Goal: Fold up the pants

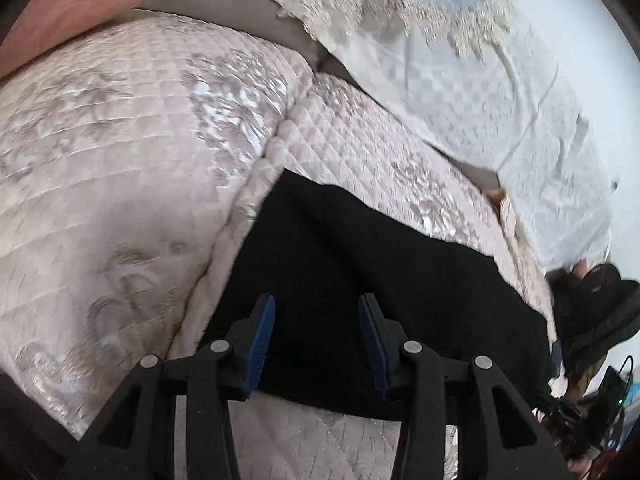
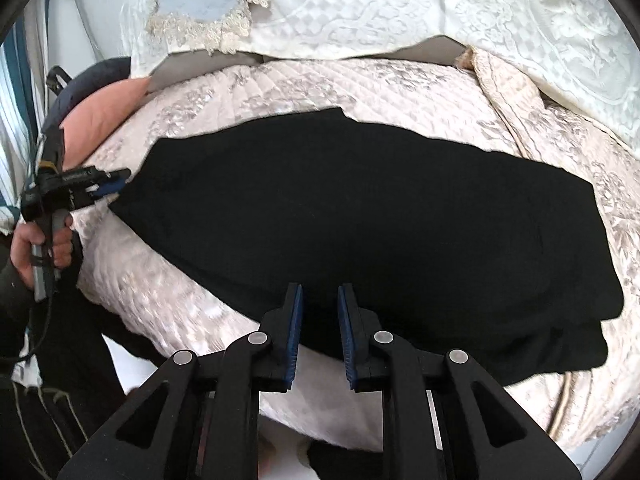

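Note:
Black pants [image 2: 360, 216] lie flat and lengthwise across a quilted pink bedspread [image 2: 304, 80]. In the left wrist view the pants [image 1: 360, 272] fill the lower middle. My left gripper [image 1: 316, 304] is open and empty, with its blue pads over the near end of the pants. It also shows in the right wrist view [image 2: 116, 184] at the pants' left end, held by a hand. My right gripper [image 2: 319, 292] is open and empty, just over the near long edge of the pants. The right gripper shows at the far right of the left wrist view [image 1: 592, 304].
A white lace cover [image 2: 480, 12] lies behind the bedspread. A pink pillow [image 1: 80, 4] sits at the far left end. The bed's near edge runs below the right gripper. Cables and gear [image 1: 592, 412] sit at the lower right.

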A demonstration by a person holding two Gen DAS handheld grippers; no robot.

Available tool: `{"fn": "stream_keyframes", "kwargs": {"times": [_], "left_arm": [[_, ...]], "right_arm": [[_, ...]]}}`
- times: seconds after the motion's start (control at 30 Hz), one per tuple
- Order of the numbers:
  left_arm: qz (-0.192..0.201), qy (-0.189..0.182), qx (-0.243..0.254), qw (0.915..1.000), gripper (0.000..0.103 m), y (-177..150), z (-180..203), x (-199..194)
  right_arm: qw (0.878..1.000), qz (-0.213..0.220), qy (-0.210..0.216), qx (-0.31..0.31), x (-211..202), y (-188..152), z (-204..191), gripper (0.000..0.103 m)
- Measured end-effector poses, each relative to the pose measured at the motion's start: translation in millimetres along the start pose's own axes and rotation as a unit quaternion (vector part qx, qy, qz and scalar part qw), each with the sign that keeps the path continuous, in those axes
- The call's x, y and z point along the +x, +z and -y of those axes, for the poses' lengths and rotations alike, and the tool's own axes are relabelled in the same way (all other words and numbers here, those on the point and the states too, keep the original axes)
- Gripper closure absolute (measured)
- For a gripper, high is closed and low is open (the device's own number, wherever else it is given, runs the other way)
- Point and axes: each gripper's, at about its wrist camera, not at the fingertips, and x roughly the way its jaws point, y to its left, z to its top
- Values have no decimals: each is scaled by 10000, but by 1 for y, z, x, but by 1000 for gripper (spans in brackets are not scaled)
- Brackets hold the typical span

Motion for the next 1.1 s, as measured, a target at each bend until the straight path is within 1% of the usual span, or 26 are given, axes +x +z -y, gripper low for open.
{"fn": "stream_keyframes", "kwargs": {"times": [0.07,0.17,0.23,0.3,0.47,0.63,0.67,0.7,0.73,0.77,0.83,0.9,0.93,1.0,1.03,1.1], "left_arm": [[126,40,90,9999,58,-8,-1,-10],[57,-180,206,9996,57,-17,1,-12],[-44,-12,339,9994,57,-23,4,-6],[-34,-27,278,9996,57,-25,4,-4],[20,-133,32,9999,57,-19,5,0],[102,-124,251,9996,58,-14,18,8],[131,-82,227,9996,62,-13,18,10],[145,-49,180,9997,74,-12,16,11],[143,-9,131,9998,82,-10,15,13],[117,14,98,9999,96,-9,13,15],[82,45,66,9999,96,-8,14,16],[297,212,188,9992,96,-8,19,5],[456,322,199,9982,96,-8,20,-5],[687,419,139,9967,96,-9,15,-23],[705,463,149,9963,96,-12,13,-29],[547,537,176,9969,96,-16,6,-26]], "right_arm": [[9999,68,93,-24,0,1,-5,85],[9998,-16,203,-36,9,1,-11,85],[9996,-136,195,-130,18,2,-16,85],[9994,-191,168,-225,23,4,-22,85],[9990,-138,293,-307,22,8,-28,85],[9992,-148,277,-227,24,8,-28,85],[9993,-135,286,-219,23,9,-28,85],[9993,-118,290,-212,22,10,-28,85],[9993,-111,290,-208,22,10,-28,85],[9993,-111,292,-206,22,10,-28,85],[9993,-110,292,-210,22,10,-28,85],[9993,-111,281,-208,21,10,-28,85],[9994,-98,275,-210,21,10,-28,85],[9995,-36,229,-208,18,11,-26,85],[9996,-11,222,-185,17,11,-25,85],[9997,-3,215,-119,17,11,-22,85]]}}
